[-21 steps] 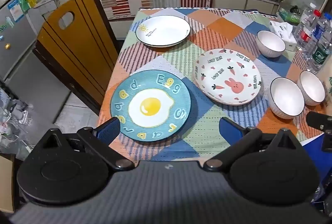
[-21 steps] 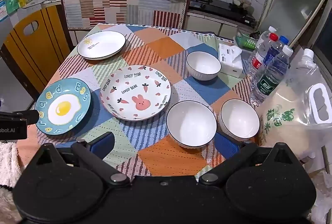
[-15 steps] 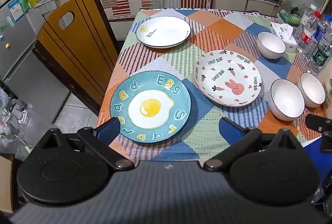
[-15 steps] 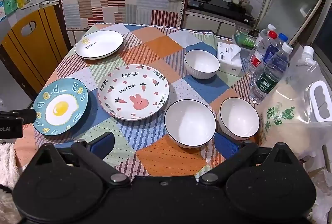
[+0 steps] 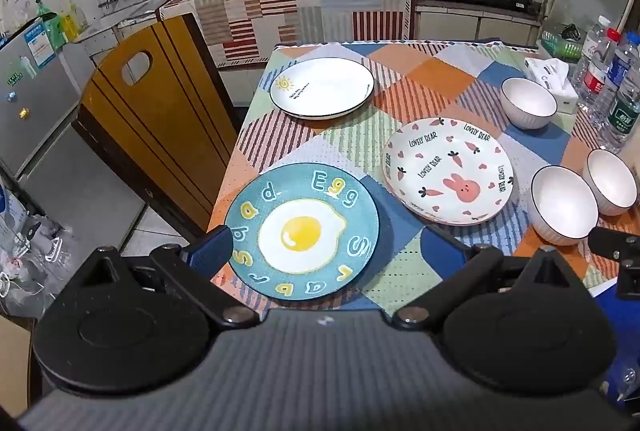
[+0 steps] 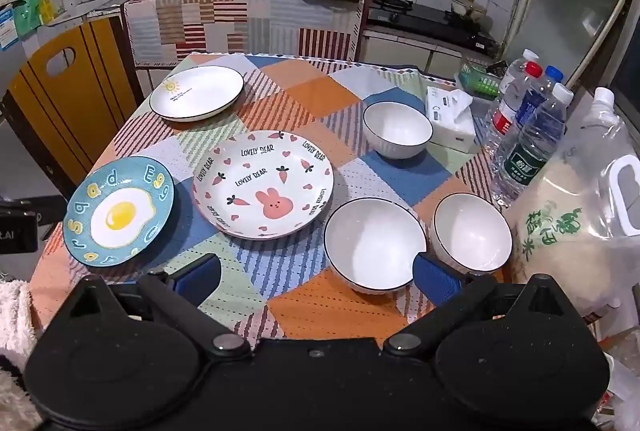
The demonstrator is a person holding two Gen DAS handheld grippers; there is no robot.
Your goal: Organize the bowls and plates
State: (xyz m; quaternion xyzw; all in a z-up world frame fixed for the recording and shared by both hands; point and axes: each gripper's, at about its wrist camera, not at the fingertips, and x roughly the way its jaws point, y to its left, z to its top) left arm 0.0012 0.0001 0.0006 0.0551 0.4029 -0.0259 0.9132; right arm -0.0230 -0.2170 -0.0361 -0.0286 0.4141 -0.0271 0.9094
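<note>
A blue egg plate (image 5: 302, 231) (image 6: 118, 211) lies at the table's near left. A white bunny plate (image 5: 448, 171) (image 6: 263, 184) lies beside it, and a white sun plate (image 5: 322, 87) (image 6: 197, 93) at the far left. Three white bowls stand to the right: one far (image 5: 528, 108) (image 6: 397, 129), two near, side by side (image 6: 374, 245) (image 6: 472, 231). My left gripper (image 5: 326, 251) is open and empty, its fingers straddling the egg plate's near edge. My right gripper (image 6: 316, 273) is open and empty, its right fingertip (image 6: 434, 277) at the nearest bowl's rim.
The table has a patchwork cloth (image 6: 320, 99). A tissue pack (image 6: 450, 119), water bottles (image 6: 528, 135) and a rice bag (image 6: 580, 227) crowd the right side. A yellow wooden chair (image 5: 160, 119) stands at the left edge. Kitchen counters (image 6: 248, 11) are behind.
Both grippers have moved forward and lower toward the table. The plates and bowls have not moved.
</note>
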